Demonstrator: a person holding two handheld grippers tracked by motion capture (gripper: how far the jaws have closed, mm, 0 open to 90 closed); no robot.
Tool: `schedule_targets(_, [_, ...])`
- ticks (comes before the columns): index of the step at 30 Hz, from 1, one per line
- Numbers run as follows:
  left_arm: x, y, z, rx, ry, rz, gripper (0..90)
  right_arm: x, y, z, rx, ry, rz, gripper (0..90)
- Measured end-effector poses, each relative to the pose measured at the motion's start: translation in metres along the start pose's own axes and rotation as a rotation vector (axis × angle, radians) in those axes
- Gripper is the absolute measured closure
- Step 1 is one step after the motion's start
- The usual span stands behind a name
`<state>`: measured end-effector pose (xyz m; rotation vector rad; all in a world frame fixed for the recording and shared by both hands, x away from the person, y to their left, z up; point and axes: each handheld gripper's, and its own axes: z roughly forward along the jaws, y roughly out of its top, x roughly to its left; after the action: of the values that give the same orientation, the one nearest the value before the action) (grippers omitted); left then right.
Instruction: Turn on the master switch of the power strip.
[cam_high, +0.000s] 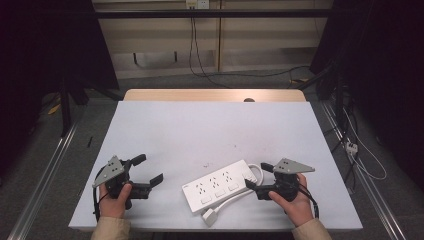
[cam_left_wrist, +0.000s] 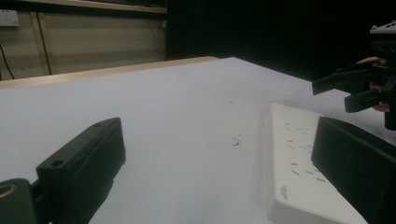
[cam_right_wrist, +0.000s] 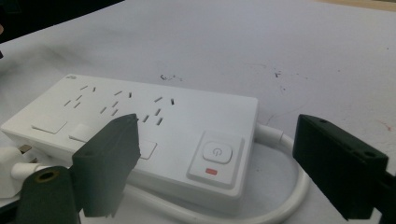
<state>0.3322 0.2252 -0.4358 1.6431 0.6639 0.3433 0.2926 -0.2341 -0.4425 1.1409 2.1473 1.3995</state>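
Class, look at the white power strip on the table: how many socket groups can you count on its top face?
3, in a row along the power strip: one near its left end, one in the middle, one towards the end with the power button. The right gripper's jaw partly covers one.

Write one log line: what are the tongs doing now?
left tongs: open, empty | right tongs: open, at power strip end | plug: on table
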Motion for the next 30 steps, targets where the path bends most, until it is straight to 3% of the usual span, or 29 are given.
schedule_targets(30, [0.0,0.0,-0.001,-0.003,0.002,-0.002,2.7,-0.009,-0.007,-0.019,-0.02,-0.02,0.003,11.2])
